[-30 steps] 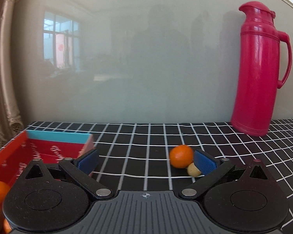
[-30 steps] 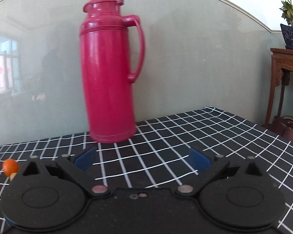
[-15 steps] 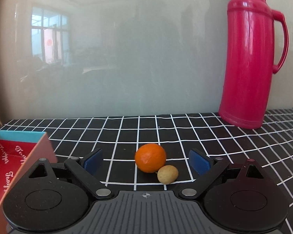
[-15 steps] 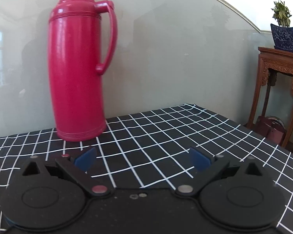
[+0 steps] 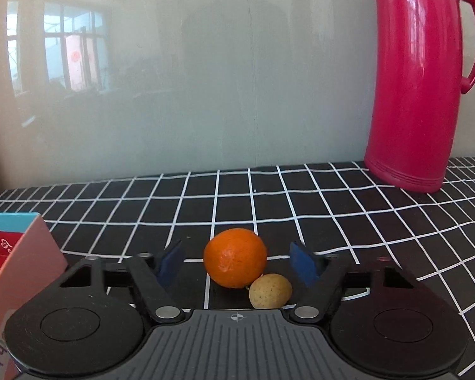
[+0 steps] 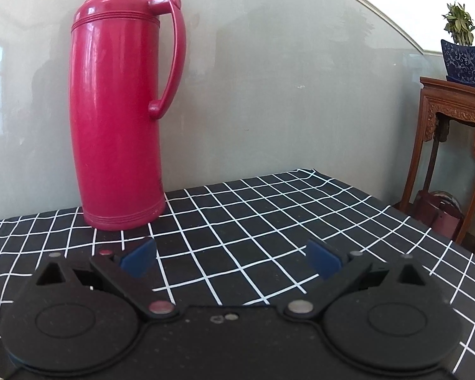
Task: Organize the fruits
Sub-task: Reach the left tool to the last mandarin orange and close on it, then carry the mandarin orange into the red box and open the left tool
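In the left wrist view an orange mandarin (image 5: 235, 257) lies on the black checked tablecloth, with a small yellowish fruit (image 5: 270, 290) touching its right front. My left gripper (image 5: 237, 264) is open and its blue pads stand on either side of both fruits without touching them. A red box (image 5: 12, 253) with a blue rim sits at the left edge. My right gripper (image 6: 231, 261) is open and empty above bare cloth; no fruit shows in its view.
A tall red thermos jug (image 5: 421, 79) stands at the back right by the glossy wall; it also shows in the right wrist view (image 6: 120, 107). A wooden stand (image 6: 452, 145) with a potted plant is beyond the table's right edge.
My left gripper has swung right and moved in, so the mandarin and small fruit now lie between its pads. The box slid to the left edge. The right view turned a little.
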